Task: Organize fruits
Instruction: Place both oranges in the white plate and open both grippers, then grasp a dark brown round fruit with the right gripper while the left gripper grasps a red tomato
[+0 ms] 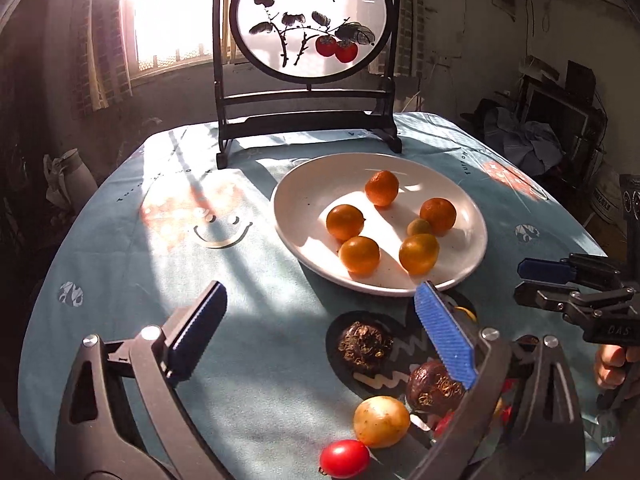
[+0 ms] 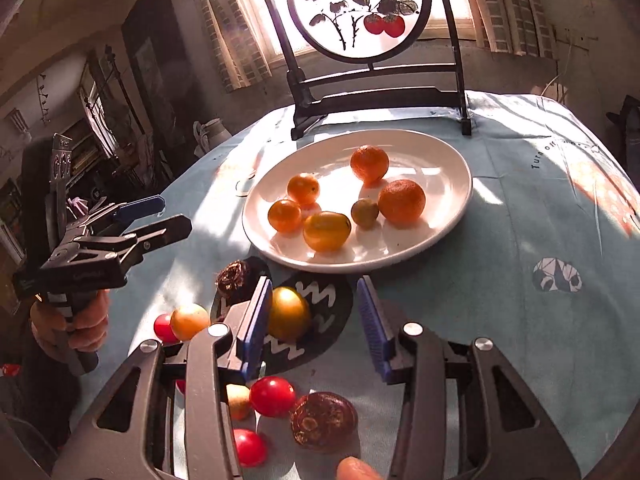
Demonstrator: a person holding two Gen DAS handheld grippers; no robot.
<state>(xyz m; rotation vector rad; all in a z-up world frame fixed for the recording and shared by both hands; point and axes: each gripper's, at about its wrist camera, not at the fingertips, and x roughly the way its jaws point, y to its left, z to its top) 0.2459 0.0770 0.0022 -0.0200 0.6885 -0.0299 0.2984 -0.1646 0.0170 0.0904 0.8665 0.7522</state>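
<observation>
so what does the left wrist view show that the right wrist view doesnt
Only the left wrist view shows the smiley face print on the cloth and the open left gripper from behind.

Only the right wrist view shows the panda print, the golden fruit by the open right gripper, and three red cherry tomatoes near the camera, such as this one.

Both show the white plate holding six orange and yellow fruits, the persimmon screen, and dark wrinkled fruits on the blue tablecloth.
</observation>
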